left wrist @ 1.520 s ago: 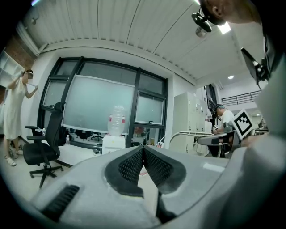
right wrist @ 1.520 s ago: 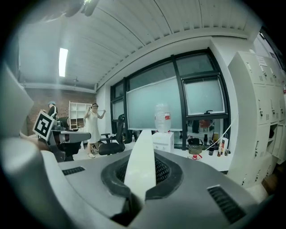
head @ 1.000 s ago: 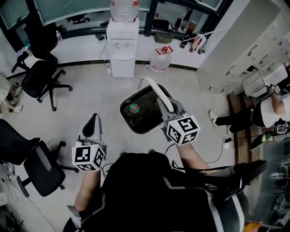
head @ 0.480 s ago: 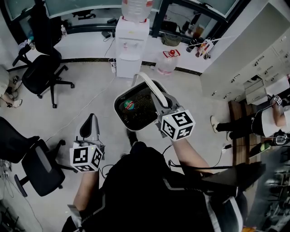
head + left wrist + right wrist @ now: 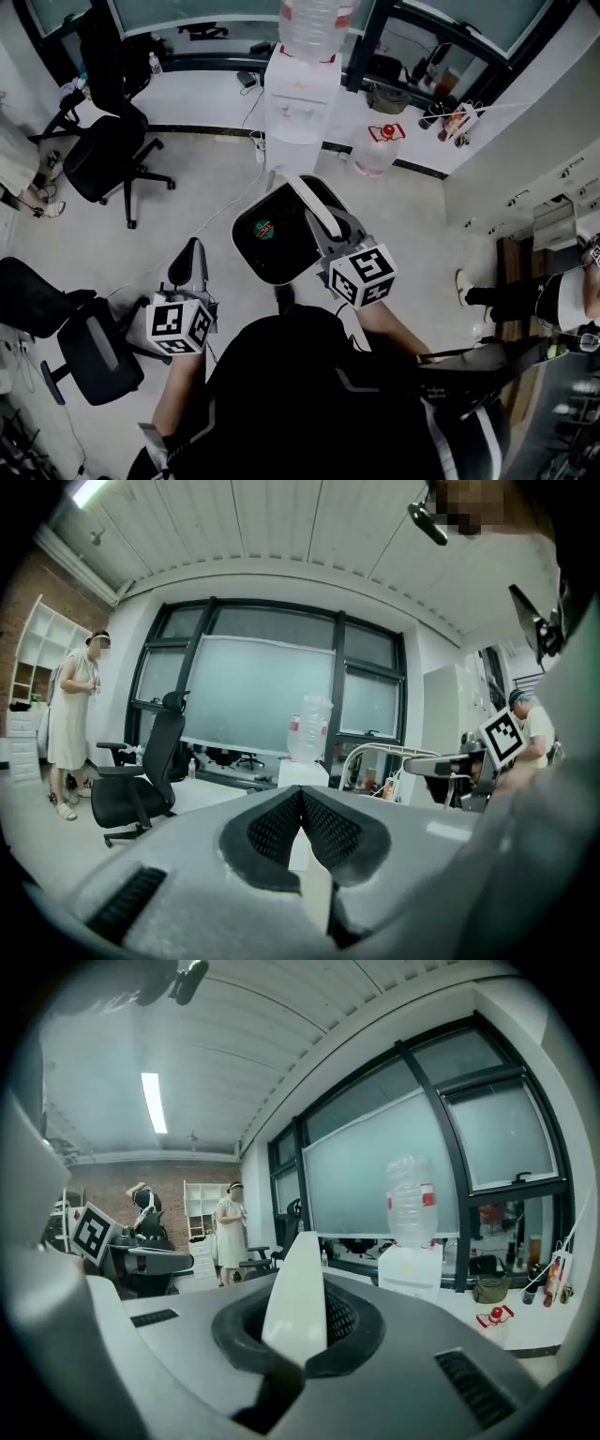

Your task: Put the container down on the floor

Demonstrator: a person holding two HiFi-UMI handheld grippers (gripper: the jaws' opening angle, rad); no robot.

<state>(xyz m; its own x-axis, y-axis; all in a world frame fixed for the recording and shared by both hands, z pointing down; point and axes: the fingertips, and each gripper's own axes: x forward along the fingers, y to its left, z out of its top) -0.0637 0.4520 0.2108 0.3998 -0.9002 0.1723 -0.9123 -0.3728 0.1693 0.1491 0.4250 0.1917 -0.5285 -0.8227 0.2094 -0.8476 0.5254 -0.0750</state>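
The container [image 5: 246, 246] is a white-rimmed bin with a dark inside and a red-and-green item [image 5: 263, 228] in it. It hangs above the floor by its white handle [image 5: 317, 208]. My right gripper [image 5: 330, 242] is shut on that handle, and in the right gripper view the white handle band [image 5: 298, 1283] runs up between the pads. My left gripper [image 5: 190, 261] hangs to the container's left, apart from it. Its pads [image 5: 281, 825] meet with nothing between them. The left gripper view also shows the handle [image 5: 373, 752] at the right.
A water dispenser [image 5: 302, 105] with a bottle on top stands ahead, with a spare jug [image 5: 377, 152] on the floor beside it. Office chairs [image 5: 108, 155] [image 5: 86, 349] stand at the left. A person [image 5: 19, 169] stands far left and another [image 5: 561, 302] at the right. A cable [image 5: 202, 220] crosses the floor.
Both grippers and the hanging container have travelled across the floor toward the water dispenser, which now sits closer in the head view. The right grip on the handle is unchanged.
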